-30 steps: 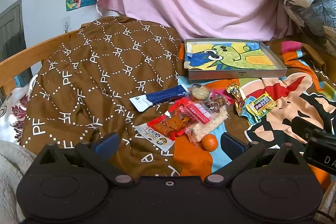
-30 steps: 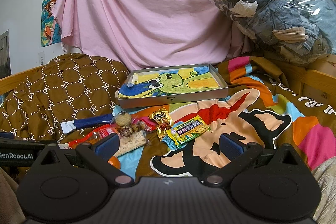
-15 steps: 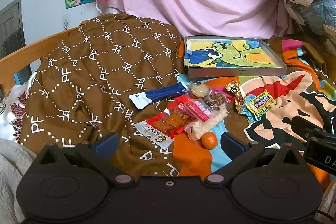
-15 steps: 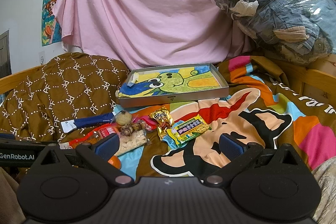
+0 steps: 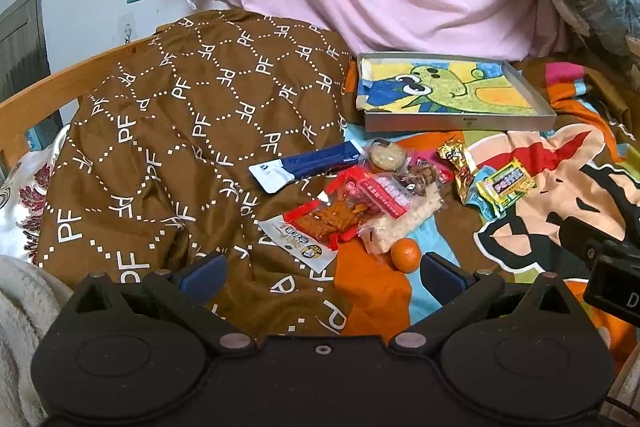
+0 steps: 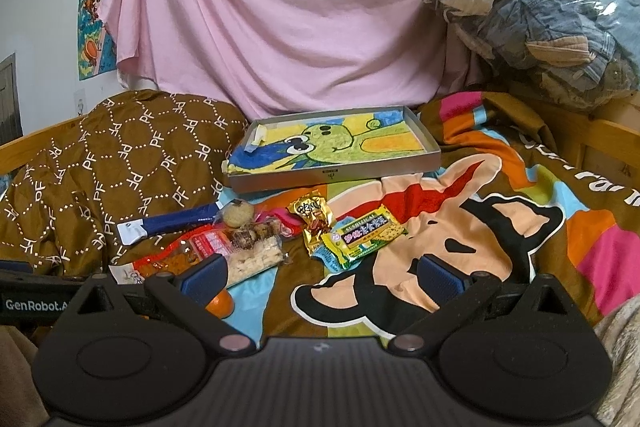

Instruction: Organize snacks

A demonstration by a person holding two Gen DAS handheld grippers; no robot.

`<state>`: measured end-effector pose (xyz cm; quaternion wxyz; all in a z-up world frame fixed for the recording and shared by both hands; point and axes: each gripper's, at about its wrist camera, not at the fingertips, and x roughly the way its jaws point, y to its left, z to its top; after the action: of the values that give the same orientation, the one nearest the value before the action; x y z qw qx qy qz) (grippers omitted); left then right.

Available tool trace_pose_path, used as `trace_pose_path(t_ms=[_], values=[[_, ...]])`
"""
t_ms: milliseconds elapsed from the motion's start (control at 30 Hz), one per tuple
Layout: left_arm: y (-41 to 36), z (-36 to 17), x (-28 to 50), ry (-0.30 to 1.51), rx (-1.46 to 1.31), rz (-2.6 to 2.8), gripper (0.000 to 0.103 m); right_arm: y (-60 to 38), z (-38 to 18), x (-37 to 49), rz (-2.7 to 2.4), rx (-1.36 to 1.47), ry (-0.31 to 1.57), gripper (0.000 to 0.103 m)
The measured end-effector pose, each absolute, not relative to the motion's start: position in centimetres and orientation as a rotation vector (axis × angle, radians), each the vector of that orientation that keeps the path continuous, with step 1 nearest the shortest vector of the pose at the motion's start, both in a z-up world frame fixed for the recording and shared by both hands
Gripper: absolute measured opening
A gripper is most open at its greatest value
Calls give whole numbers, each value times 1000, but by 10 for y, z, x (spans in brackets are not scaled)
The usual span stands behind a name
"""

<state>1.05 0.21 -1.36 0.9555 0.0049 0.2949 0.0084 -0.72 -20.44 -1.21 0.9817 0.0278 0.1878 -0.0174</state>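
The left gripper is held wide open over the bed, nothing gripped. The snacks are heaped at its 12 o'clock: a blue packet, a red packet, an orange near the right fingertip. The tray is seen beyond, at 1 o'clock. The right gripper is likewise spread wide and empty, a yellow packet lying at its 12 o'clock.
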Motion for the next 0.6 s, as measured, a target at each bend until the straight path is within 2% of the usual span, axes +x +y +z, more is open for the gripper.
trace_pose_path(t_ms=[600], values=[[0, -23, 39, 708, 60, 36, 102, -212, -23, 28, -56, 111, 589, 103]])
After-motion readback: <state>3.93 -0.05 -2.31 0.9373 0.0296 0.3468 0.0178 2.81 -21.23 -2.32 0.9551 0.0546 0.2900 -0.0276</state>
